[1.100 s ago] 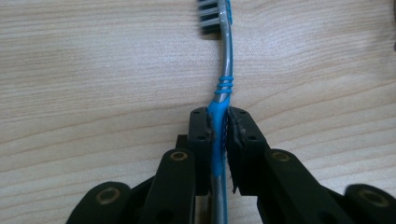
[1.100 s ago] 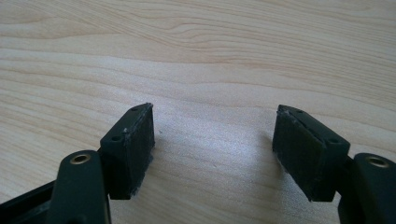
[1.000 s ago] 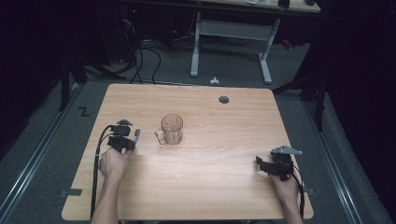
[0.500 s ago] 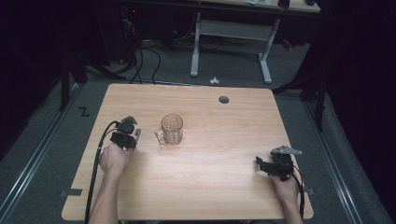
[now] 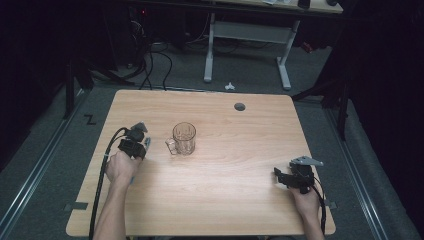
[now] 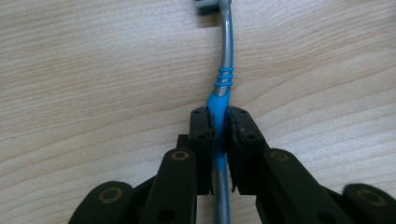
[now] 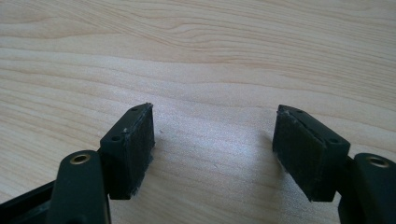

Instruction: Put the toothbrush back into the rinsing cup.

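Note:
My left gripper point(image 5: 140, 143) point(image 6: 220, 122) is shut on a grey toothbrush point(image 6: 224, 70), its pads clamped on the blue rubber part of the handle. The brush hangs just over the wooden table point(image 5: 240, 150), its head end pointing away from me in the left gripper view. A clear glass mug point(image 5: 183, 138) stands upright a short way to the right of that gripper, its handle turned toward it. My right gripper point(image 5: 281, 178) point(image 7: 212, 135) rests low over the table's right front, open, with bare wood between its pads.
A round cable hole point(image 5: 239, 106) sits near the table's far edge. Beyond the table are a white desk frame point(image 5: 210, 50) and loose cables point(image 5: 150, 60) on the floor. Cables trail from both grippers over the near edge.
My left gripper has shifted slightly away from the near edge with the toothbrush still in its jaws. The right gripper has stayed put.

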